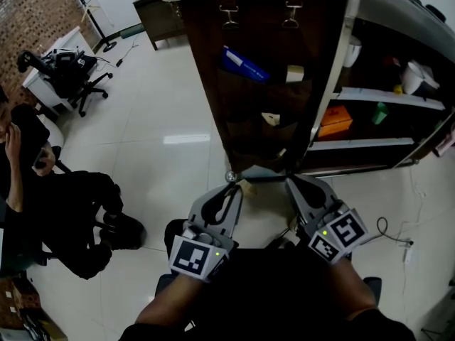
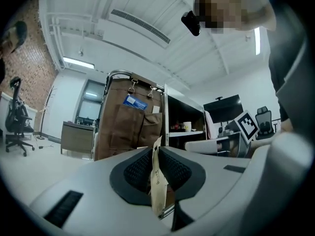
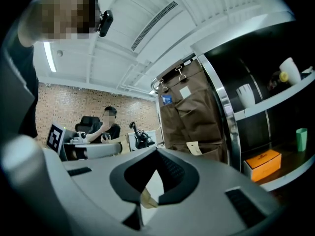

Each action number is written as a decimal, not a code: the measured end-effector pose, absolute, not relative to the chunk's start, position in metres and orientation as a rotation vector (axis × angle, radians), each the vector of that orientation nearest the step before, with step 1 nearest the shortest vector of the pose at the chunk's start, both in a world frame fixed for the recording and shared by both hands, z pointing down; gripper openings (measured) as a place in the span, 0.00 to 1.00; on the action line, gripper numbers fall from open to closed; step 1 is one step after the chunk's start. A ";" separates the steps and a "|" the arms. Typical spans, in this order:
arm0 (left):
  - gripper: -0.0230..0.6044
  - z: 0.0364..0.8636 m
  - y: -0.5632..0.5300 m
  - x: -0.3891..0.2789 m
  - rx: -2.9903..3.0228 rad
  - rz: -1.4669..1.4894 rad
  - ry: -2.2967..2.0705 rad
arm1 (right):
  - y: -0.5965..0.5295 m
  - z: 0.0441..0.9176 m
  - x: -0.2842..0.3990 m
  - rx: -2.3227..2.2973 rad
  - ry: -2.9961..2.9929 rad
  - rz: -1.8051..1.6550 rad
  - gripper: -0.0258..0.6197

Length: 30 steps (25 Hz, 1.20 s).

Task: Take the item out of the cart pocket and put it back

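Note:
A brown fabric organizer hangs from clips on the cart's side. Its pockets hold a blue item, a cream card and a cream tag. My left gripper is below the organizer's bottom edge, shut on a thin cream paper packet. In the left gripper view the packet stands on edge between the black pads. My right gripper is beside it, open. A small beige scrap shows low in its gap; what it is I cannot tell.
The cart's open shelves at right carry an orange box, a green cup and white cups. A person in black sits at the left. An office chair stands far left. A cable lies on the floor.

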<state>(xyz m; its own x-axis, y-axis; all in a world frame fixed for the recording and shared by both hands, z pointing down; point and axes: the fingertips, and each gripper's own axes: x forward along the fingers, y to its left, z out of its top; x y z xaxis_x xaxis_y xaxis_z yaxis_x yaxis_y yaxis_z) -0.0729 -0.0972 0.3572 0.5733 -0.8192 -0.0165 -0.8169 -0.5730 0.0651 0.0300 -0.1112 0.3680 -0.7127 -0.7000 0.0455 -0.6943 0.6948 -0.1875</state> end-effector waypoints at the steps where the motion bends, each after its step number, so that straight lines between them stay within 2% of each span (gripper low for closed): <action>1: 0.10 0.359 -0.097 -0.071 2.749 -0.071 -1.416 | -0.111 0.368 0.029 -1.177 2.866 -0.300 0.06; 30: 0.10 0.372 -0.094 -0.058 2.745 -0.028 -1.360 | -0.110 0.373 0.024 -1.179 2.871 -0.312 0.06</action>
<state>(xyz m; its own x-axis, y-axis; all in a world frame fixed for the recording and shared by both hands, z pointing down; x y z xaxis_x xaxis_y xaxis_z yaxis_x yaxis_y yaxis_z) -0.0580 -0.0939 0.3725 0.6060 -0.7952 0.0185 -0.7938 -0.6031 0.0781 0.0239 -0.1103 0.3734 -0.7142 -0.6977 0.0552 -0.6933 0.6945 -0.1926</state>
